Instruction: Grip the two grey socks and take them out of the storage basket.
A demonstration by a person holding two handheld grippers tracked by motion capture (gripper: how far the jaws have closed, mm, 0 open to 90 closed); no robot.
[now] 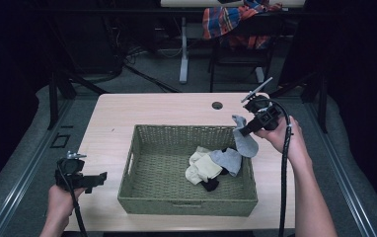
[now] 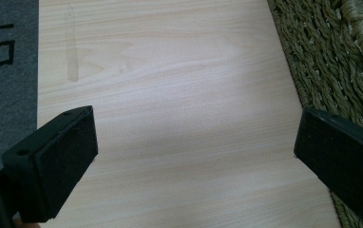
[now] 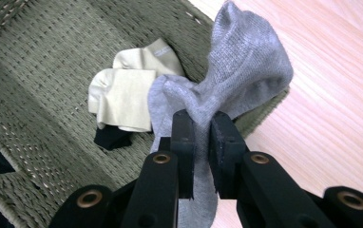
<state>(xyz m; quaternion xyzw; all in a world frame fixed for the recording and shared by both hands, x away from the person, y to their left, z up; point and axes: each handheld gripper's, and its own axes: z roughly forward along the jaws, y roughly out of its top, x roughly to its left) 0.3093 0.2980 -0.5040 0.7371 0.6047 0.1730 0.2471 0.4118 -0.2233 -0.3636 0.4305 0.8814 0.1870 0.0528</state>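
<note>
Socks are being sorted out of a woven basket point(image 1: 186, 200) set mid-worktop point(image 1: 152, 106), within reach of both hands. A cream sock point(image 1: 202, 168), a second grey sock point(image 1: 228, 159) and a black one point(image 1: 209, 185) lie heaped in its right half. One grey sock point(image 3: 246, 71) is held above the basket's right rim, hanging clear, judged to be on its way out. The right tool point(image 3: 202, 137) is closed on that sock, fabric pinched between the pads. The left tool point(image 2: 194, 156) is held wide open over bare worktop beside the basket, gripping nothing.
</note>
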